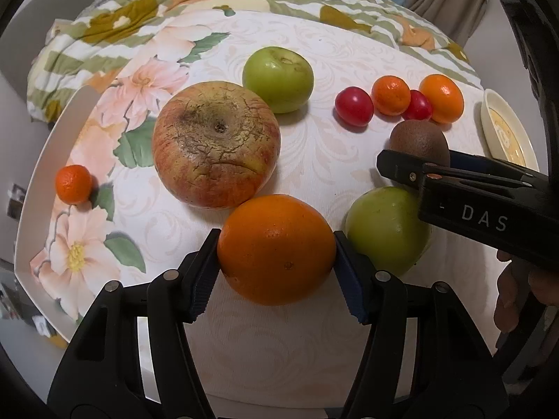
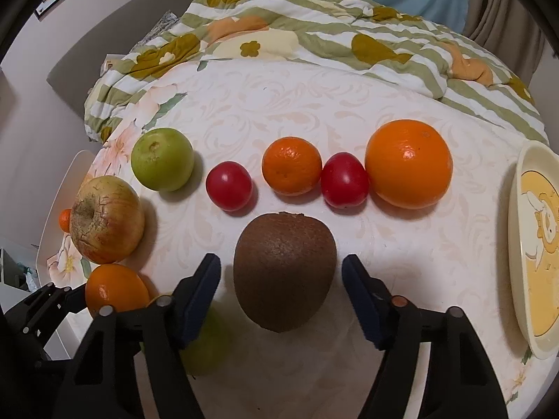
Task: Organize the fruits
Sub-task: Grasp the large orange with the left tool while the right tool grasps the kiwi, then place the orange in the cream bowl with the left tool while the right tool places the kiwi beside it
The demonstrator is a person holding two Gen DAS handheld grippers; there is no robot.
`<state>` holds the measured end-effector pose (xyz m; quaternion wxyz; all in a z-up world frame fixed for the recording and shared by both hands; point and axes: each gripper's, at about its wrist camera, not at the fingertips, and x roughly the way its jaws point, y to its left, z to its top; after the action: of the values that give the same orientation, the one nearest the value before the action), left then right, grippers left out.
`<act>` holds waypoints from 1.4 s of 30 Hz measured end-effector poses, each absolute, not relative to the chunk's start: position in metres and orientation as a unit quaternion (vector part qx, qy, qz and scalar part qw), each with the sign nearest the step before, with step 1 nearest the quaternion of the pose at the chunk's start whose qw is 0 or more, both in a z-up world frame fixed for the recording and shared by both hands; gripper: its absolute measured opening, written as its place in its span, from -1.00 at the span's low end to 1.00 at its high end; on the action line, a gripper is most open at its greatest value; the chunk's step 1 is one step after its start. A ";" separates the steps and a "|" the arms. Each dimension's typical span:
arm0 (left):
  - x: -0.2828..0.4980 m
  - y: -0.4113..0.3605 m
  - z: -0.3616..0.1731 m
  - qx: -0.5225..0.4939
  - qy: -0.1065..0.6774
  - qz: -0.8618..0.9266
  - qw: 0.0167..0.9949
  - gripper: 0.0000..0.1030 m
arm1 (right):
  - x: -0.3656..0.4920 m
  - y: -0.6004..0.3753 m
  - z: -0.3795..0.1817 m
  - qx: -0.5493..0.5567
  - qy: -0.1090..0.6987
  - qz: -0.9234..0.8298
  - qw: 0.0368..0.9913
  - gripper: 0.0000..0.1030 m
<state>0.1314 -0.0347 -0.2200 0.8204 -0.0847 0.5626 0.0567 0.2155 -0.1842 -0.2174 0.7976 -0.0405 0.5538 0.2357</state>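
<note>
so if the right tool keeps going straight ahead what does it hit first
The kiwi, most likely. It sits between the open fingers of the right tool, with a gap on each side. Beyond it lies the row with the small orange and a red fruit, though depth is hard to judge.

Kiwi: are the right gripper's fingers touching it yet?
Apart. The right wrist view shows the right gripper open around the kiwi, with white tablecloth visible between each pad and the fruit.
</note>
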 end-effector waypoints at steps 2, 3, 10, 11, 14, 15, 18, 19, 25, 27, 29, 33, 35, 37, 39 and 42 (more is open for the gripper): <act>0.131 -0.035 -0.220 -0.087 0.562 0.055 0.820 0.33 | 0.217 -0.184 -0.218 -0.041 0.552 0.236 0.798 0.28; 0.131 -0.034 -0.220 -0.089 0.563 0.055 0.820 0.33 | 0.217 -0.184 -0.218 -0.042 0.552 0.236 0.799 0.22; 0.128 -0.032 -0.220 -0.089 0.561 0.058 0.821 0.32 | 0.218 -0.185 -0.218 -0.042 0.551 0.239 0.799 -0.05; 0.127 -0.032 -0.219 -0.089 0.561 0.058 0.821 0.32 | 0.217 -0.185 -0.217 -0.042 0.551 0.240 0.798 -0.05; 0.125 -0.031 -0.216 -0.087 0.559 0.060 0.822 0.32 | 0.215 -0.187 -0.215 -0.037 0.550 0.240 0.799 -0.05; 0.125 -0.030 -0.214 -0.086 0.558 0.062 0.823 0.32 | 0.214 -0.187 -0.214 -0.036 0.549 0.240 0.800 -0.05; 0.122 -0.029 -0.206 -0.085 0.554 0.064 0.826 0.32 | 0.210 -0.189 -0.207 -0.033 0.544 0.241 0.803 -0.05; 0.121 -0.029 -0.202 -0.084 0.551 0.064 0.828 0.32 | 0.209 -0.191 -0.203 -0.031 0.541 0.241 0.805 -0.05; 0.117 -0.033 -0.181 -0.078 0.541 0.064 0.835 0.32 | 0.202 -0.208 -0.181 -0.012 0.528 0.235 0.816 -0.05; 0.117 -0.037 -0.169 -0.072 0.533 0.061 0.841 0.32 | 0.199 -0.215 -0.172 -0.006 0.522 0.233 0.820 -0.05; 0.118 -0.043 -0.158 -0.065 0.527 0.057 0.846 0.32 | 0.196 -0.225 -0.160 -0.001 0.514 0.227 0.827 -0.05; 0.125 -0.057 -0.137 -0.051 0.511 0.046 0.857 0.32 | 0.193 -0.247 -0.139 0.010 0.499 0.216 0.839 -0.05; 0.131 -0.068 -0.124 -0.045 0.500 0.036 0.864 0.32 | 0.194 -0.260 -0.130 0.014 0.492 0.208 0.845 -0.05; 0.139 -0.080 -0.114 -0.041 0.490 0.025 0.870 0.32 | 0.197 -0.279 -0.117 0.017 0.483 0.195 0.853 -0.05; 0.150 -0.096 -0.103 -0.036 0.478 0.005 0.878 0.32 | 0.199 -0.296 -0.108 0.021 0.477 0.182 0.860 -0.05; 0.166 -0.118 -0.094 -0.026 0.467 -0.026 0.884 0.32 | 0.204 -0.321 -0.097 0.026 0.467 0.157 0.870 -0.05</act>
<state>0.1660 -0.1178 -0.0936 0.8836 -0.0255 0.4669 -0.0255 0.2038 -0.3213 -0.0967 0.8698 0.0256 0.4670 0.1571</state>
